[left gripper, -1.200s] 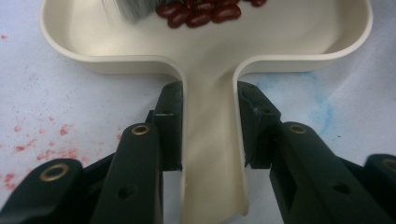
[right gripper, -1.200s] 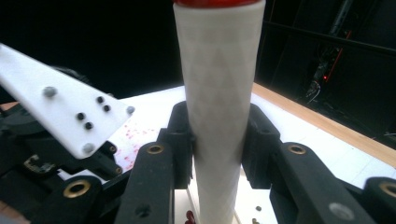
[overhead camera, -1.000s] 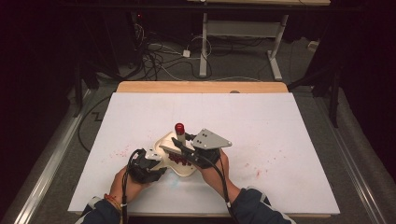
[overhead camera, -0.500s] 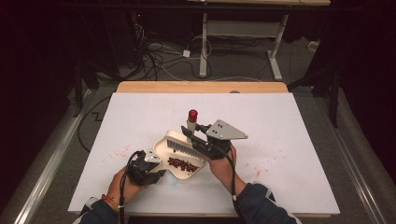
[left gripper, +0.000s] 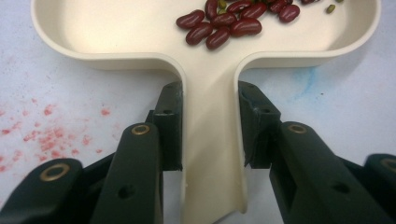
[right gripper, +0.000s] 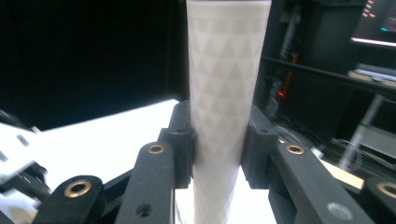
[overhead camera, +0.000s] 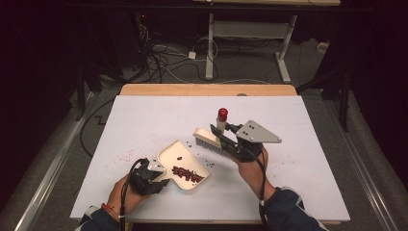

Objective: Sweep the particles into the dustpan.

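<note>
A cream dustpan (overhead camera: 169, 152) lies flat on the white table, with dark red kidney beans (overhead camera: 187, 173) piled in its tray. My left gripper (overhead camera: 155, 176) is shut on the pan's handle (left gripper: 211, 154); the left gripper view shows both pads pressing its sides and beans (left gripper: 224, 24) beyond. To the right, my right gripper (overhead camera: 230, 140) is shut on a white hand brush (overhead camera: 208, 139), lifted off the table. Its red-capped handle end (overhead camera: 222, 114) points up and away. In the right gripper view the patterned handle (right gripper: 228, 88) stands between the pads of the right gripper (right gripper: 219, 147).
A few loose beans (overhead camera: 210, 165) lie on the table (overhead camera: 298, 187) just right of the pan. Faint red stains (overhead camera: 126, 155) mark the sheet left of it. A wooden strip (overhead camera: 207, 89) edges the far side, with cables and desk legs on the floor behind.
My right gripper has carried the brush up and to the right, away from the dustpan, uncovering the pan and its beans. The left gripper and the pan have stayed put.
</note>
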Demonstrator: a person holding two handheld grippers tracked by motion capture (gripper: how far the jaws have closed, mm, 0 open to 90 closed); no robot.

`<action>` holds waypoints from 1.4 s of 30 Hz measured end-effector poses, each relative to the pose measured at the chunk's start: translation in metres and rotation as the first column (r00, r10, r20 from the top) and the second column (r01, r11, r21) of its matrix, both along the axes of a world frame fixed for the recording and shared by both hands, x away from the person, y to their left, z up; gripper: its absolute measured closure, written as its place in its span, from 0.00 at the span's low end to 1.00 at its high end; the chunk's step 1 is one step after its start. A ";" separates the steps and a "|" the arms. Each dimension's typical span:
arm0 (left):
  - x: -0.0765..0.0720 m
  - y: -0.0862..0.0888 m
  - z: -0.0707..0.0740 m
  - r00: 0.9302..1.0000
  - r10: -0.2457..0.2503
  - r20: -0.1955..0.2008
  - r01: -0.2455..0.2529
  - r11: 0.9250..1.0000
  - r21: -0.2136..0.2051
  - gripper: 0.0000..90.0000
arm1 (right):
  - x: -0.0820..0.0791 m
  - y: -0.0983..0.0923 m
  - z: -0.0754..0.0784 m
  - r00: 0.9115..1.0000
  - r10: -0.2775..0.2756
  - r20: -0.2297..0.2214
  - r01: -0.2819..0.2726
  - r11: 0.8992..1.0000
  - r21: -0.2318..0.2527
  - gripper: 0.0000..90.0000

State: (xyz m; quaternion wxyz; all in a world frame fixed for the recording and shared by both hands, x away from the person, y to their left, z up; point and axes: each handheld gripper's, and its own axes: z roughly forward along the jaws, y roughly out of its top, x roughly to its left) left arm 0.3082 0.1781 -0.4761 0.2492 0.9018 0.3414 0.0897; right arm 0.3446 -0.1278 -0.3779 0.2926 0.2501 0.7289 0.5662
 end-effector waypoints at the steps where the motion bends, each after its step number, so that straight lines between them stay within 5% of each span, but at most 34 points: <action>1: -0.001 0.000 0.000 1.000 0.002 0.002 -0.002 1.000 0.000 0.70 | -0.001 -0.005 -0.002 1.000 -0.006 -0.010 0.006 1.000 -0.015 0.78; 5: -0.003 0.000 0.000 1.000 0.005 0.000 -0.005 1.000 0.002 0.70 | -0.007 -0.018 -0.013 0.999 -0.033 -0.034 0.030 0.995 -0.093 0.78; 11: -0.004 -0.004 0.001 1.000 0.014 0.002 -0.014 1.000 0.016 0.70 | -0.019 -0.023 -0.016 0.997 -0.020 -0.073 0.011 0.992 -0.122 0.78; 23: -0.005 -0.008 0.000 1.000 0.023 0.004 -0.023 1.000 0.005 0.70 | -0.051 0.015 -0.015 0.988 0.129 -0.086 -0.140 0.981 -0.135 0.78; 28: -0.005 -0.006 0.000 1.000 0.027 0.002 -0.027 1.000 0.001 0.70 | -0.050 0.012 -0.013 0.986 0.144 -0.080 -0.153 0.981 -0.119 0.78; 34: -0.005 -0.006 0.000 1.000 0.025 -0.003 -0.025 1.000 -0.002 0.70 | -0.040 -0.006 -0.003 0.995 0.101 -0.026 -0.103 0.991 -0.090 0.78; 42: -0.002 -0.003 0.001 1.000 0.022 -0.007 -0.022 1.000 0.005 0.70 | -0.023 -0.011 -0.012 0.999 0.040 -0.025 -0.043 0.990 -0.135 0.78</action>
